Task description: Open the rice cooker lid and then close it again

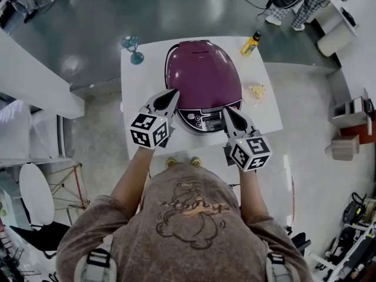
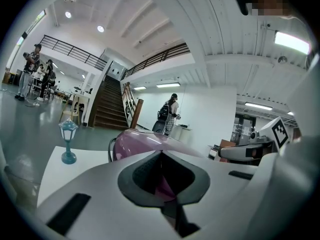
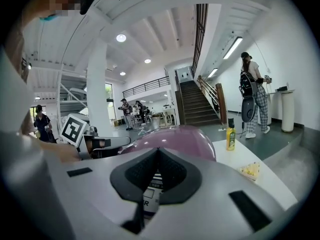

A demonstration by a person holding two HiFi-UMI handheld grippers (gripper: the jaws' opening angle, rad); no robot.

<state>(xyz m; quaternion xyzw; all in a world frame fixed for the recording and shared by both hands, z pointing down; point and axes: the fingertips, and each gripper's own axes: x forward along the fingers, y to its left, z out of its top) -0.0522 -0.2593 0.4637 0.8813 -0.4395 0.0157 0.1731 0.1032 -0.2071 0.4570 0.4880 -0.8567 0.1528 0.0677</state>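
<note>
Left gripper, right gripper, fingers together, overlapping rice cooker

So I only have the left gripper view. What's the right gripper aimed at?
Observer: The right gripper is shut and points at the control panel on the front of the rice cooker. In the right gripper view the panel shows through the gap behind its jaw tips.
Operator: Anything on the table right of the cooker?
Observer: Yes, a yellow bottle stands near the far right corner of the white table, apart from the cooker.
</note>
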